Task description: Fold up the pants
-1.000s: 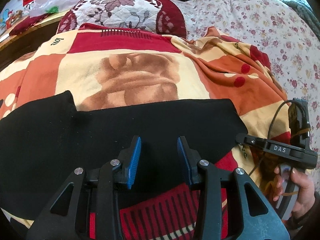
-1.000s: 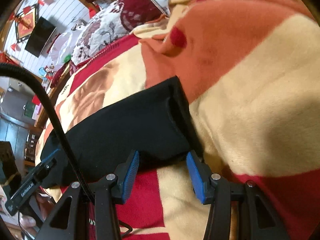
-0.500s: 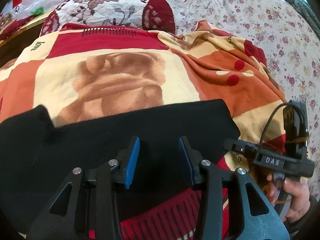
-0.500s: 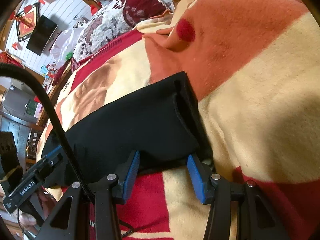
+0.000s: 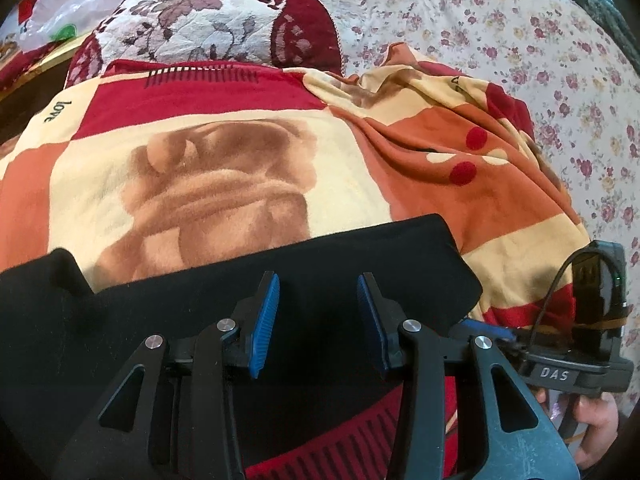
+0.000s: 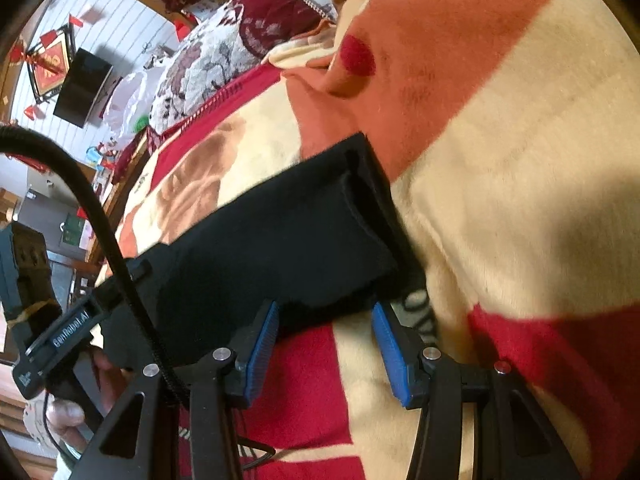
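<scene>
A patterned blanket (image 5: 248, 168) is covering the bed, and black pants (image 5: 280, 280) are lying across it. The left tongs (image 5: 318, 320) are hovering apart above them; the right tongs (image 6: 326, 340) are gaping at their hem.

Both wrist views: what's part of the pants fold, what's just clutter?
In play:
black pants
left claw, open
right claw, open
patterned blanket under them

Clutter:
floral pillow
flowered sheet
plastic bag
</scene>
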Motion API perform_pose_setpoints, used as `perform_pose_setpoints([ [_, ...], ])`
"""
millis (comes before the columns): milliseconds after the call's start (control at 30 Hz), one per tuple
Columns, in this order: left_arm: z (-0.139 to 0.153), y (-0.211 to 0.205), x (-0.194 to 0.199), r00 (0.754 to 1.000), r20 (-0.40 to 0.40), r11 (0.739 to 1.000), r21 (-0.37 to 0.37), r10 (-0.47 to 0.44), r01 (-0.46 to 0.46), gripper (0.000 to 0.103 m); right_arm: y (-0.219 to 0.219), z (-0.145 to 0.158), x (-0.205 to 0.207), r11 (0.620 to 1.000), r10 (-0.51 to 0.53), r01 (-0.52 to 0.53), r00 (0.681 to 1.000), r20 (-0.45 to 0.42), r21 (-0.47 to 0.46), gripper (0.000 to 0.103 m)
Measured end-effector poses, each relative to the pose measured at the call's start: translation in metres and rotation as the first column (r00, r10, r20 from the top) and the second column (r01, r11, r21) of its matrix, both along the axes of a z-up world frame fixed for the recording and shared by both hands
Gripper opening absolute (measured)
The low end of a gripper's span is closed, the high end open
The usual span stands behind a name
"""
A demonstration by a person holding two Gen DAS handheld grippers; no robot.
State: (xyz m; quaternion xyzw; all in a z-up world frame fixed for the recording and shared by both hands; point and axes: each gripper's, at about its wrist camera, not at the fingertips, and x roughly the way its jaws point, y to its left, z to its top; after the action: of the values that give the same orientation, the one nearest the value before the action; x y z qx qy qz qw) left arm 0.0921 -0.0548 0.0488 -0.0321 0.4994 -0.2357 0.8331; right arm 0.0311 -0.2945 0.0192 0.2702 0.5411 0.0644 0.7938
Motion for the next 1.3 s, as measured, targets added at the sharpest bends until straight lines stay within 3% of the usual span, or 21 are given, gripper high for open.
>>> perform_pose_setpoints([
  [467, 0.009, 0.007, -0.022, 1.000, 0.011, 1.000, 0.012, 0.026, -0.026, 0.040, -0.004, -0.008, -0.002, 0.999, -0.034, 0.034, 0.999, 0.003, 0.028, 0.050],
  [733, 0.006, -0.015, 0.007, 0.995, -0.027, 0.996, -0.012, -0.091, 0.091, 0.040, -0.005, -0.009, -0.005, 0.999, -0.044, 0.043, 0.999, 0.020, 0.026, 0.050],
  [800, 0.003, -0.029, 0.020, 0.990, -0.036, 0.991, -0.011, -0.134, 0.134, 0.045, -0.006, -0.007, -0.006, 0.999, -0.050, 0.050, 0.998, 0.036, 0.018, 0.050],
  [833, 0.001, -0.037, 0.027, 0.984, -0.047, 0.984, -0.034, -0.174, 0.173, 0.056, -0.008, -0.007, -0.007, 0.998, -0.057, 0.057, 0.997, 0.044, 0.011, 0.050],
  [933, -0.006, -0.062, 0.046, 0.955, -0.107, 0.959, -0.088, -0.277, 0.269, 0.059, -0.012, -0.009, -0.007, 0.997, -0.075, 0.074, 0.996, 0.052, 0.026, 0.050],
  [1033, -0.011, -0.091, 0.055, 0.924, -0.108, 0.930, -0.024, -0.368, 0.368, 0.059, -0.012, -0.011, -0.007, 0.997, -0.076, 0.075, 0.995, 0.062, 0.031, 0.050],
  [1233, -0.018, -0.130, 0.067, 0.856, -0.140, 0.861, 0.036, -0.498, 0.507, 0.059, -0.016, -0.012, -0.015, 0.993, -0.096, 0.090, 0.992, 0.076, 0.082, 0.051],
  [1300, -0.019, -0.139, 0.071, 0.849, -0.129, 0.848, 0.077, -0.513, 0.524, 0.059, -0.015, -0.012, -0.017, 0.992, -0.097, 0.090, 0.992, 0.080, 0.094, 0.051],
])
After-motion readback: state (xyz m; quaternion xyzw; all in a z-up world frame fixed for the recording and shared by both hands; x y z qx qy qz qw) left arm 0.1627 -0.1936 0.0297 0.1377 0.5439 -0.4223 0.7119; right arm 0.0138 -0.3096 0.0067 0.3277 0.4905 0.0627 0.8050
